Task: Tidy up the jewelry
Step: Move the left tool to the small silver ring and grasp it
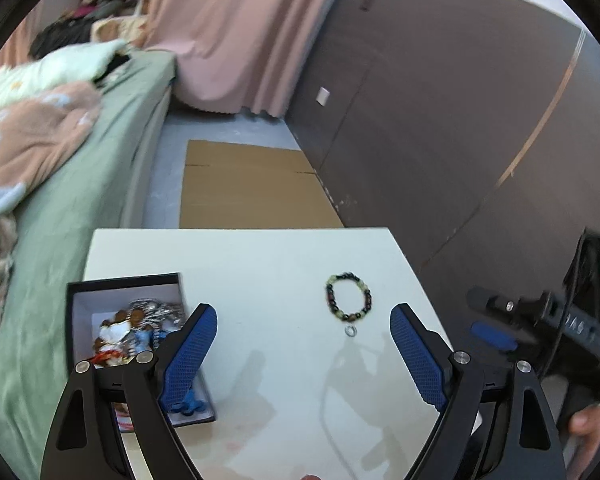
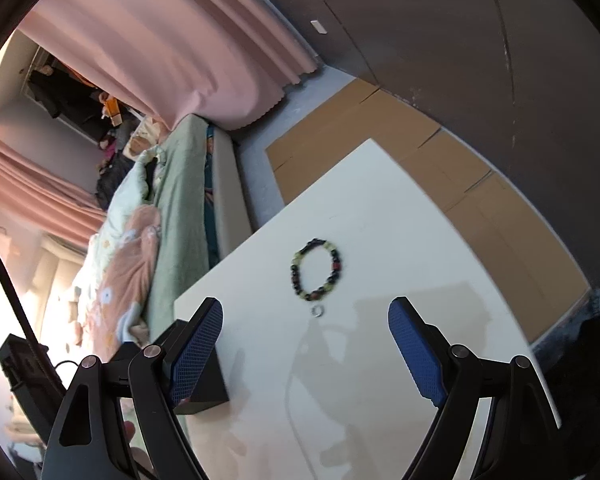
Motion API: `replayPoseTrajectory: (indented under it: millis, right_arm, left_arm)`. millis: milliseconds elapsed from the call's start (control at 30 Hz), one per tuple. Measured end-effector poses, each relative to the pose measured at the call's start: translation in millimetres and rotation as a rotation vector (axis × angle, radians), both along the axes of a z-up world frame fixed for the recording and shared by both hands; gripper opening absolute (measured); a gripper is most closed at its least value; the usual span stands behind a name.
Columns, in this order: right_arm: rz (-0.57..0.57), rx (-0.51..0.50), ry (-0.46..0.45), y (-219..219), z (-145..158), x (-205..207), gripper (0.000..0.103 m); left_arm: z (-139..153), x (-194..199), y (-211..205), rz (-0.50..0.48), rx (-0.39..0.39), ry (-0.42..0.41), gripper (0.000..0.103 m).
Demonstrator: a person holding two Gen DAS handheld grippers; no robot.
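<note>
We see a smooth white desk (image 1: 260,264) with a slight sheen; it shows soft reflections. On it lies a bracelet of glossy dark and pale green beads (image 1: 348,295), and beside it a small shiny metal ring (image 1: 351,331). The black open box (image 1: 124,282) looks like matt card. The fingers (image 1: 188,356) of the left gripper have blue pads with a rough grid texture, on matt black plastic arms with bright metal pins. The flat brown cardboard (image 1: 252,184) on the floor is matt. The pink curtain (image 1: 236,32) and the green bed sheet (image 1: 100,168) are soft cloth.

No readable text in either view. Right gripper (image 1: 496,334) body carries faint digits, too blurred to read. Packets in box (image 1: 80,292) show print, illegible.
</note>
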State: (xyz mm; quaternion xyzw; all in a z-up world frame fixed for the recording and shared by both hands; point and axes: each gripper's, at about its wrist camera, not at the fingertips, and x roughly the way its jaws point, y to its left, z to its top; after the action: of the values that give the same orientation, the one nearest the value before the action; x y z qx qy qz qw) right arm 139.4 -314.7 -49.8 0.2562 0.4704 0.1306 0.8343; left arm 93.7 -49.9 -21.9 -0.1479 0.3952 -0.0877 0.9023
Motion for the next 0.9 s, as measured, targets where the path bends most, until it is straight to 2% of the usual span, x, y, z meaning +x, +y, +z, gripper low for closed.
replayPoseTrajectory:
  millis: [333,467,600,767,800,900]
  right_arm:
    - [-0.033,-0.052,-0.01,-21.6,5.3,4.0,0.085]
    - [-0.047,-0.071,-0.003,-29.2,5.3,7.9,0.085]
    - [-0.04,-0.122,0.019,-31.1,2.9,13.9,0.085]
    - [-0.037,-0.17,0.04,-33.2,0.2,20.0,0.085]
    - [-0.038,-0.182,0.05,-34.3,-1.0,21.2,0.085]
    - [-0.053,-0.202,0.102,-42.2,-9.6,26.0,0.085]
  left_arm:
    - [-22.8,17.4,-38.1,-0.066,0.075,0.048,0.089]
    - [-24.7,20.1,-49.2,-0.059,0.102,0.01,0.089]
    - [-30.5,29.0,-56.2,-0.077,0.106,0.005,0.089]
    - [-38.5,38.7,-56.3,-0.086,0.072,0.011,0.089]
    - [-41.0,40.8,-57.2,-0.089,0.066,0.014,0.087]
    - [-51.4,47.9,-65.6,-0.121,0.068,0.044,0.07]
